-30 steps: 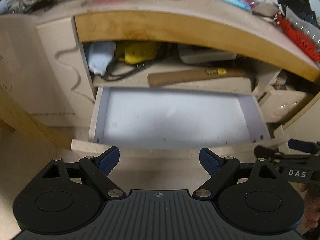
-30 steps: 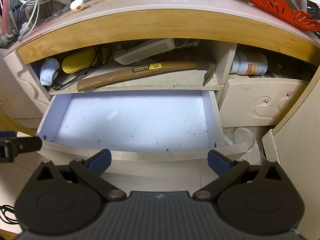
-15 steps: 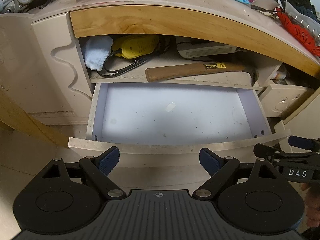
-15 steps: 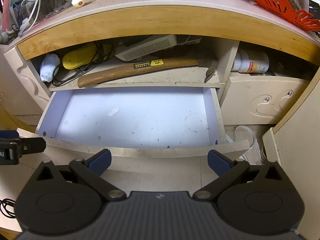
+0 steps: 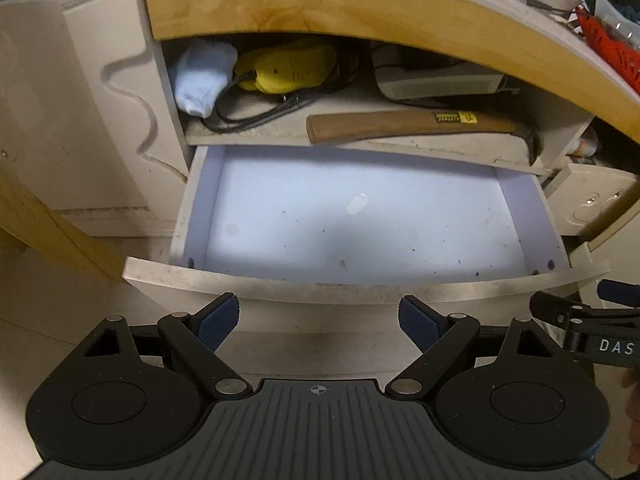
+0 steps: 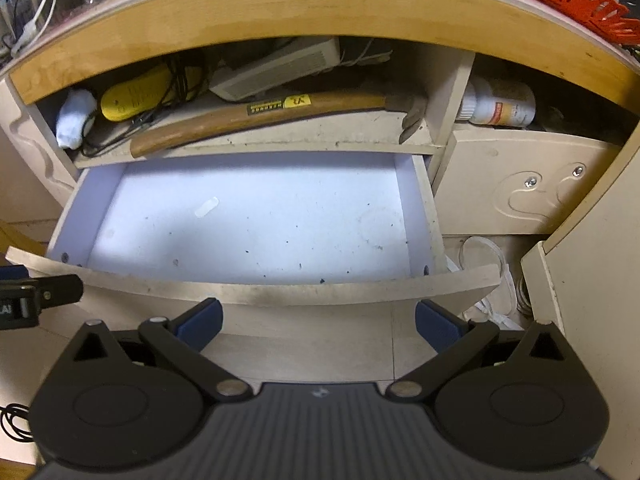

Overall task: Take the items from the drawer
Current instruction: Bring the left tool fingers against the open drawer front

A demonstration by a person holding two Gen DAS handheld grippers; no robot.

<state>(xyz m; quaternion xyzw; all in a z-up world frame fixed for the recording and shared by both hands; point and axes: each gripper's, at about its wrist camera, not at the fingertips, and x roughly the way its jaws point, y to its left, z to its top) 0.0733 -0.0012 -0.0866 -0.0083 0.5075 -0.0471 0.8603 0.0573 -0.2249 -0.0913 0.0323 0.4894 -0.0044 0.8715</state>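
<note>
The drawer [image 5: 352, 290] is pulled out below a desk shelf; it also shows in the right wrist view [image 6: 256, 290]. Its pale bottom holds only a small clear scrap [image 5: 357, 203], which also shows in the right wrist view [image 6: 207, 207], and some specks. My left gripper [image 5: 319, 322] is open and empty, just in front of the drawer's curved front. My right gripper [image 6: 318, 322] is open and empty, also in front of the drawer front. Each gripper shows at the edge of the other's view.
The shelf above the drawer holds a wooden-handled hammer [image 6: 260, 116], a yellow tool with a black cord [image 5: 288, 66], a white sock [image 5: 202, 76] and a grey box [image 6: 276, 68]. A white bottle [image 6: 500, 106] lies in the right compartment. Clutter covers the desk top.
Both grippers have moved closer to the drawer and shelf and a little upward; the drawer now looks larger. Both stay open and empty.
</note>
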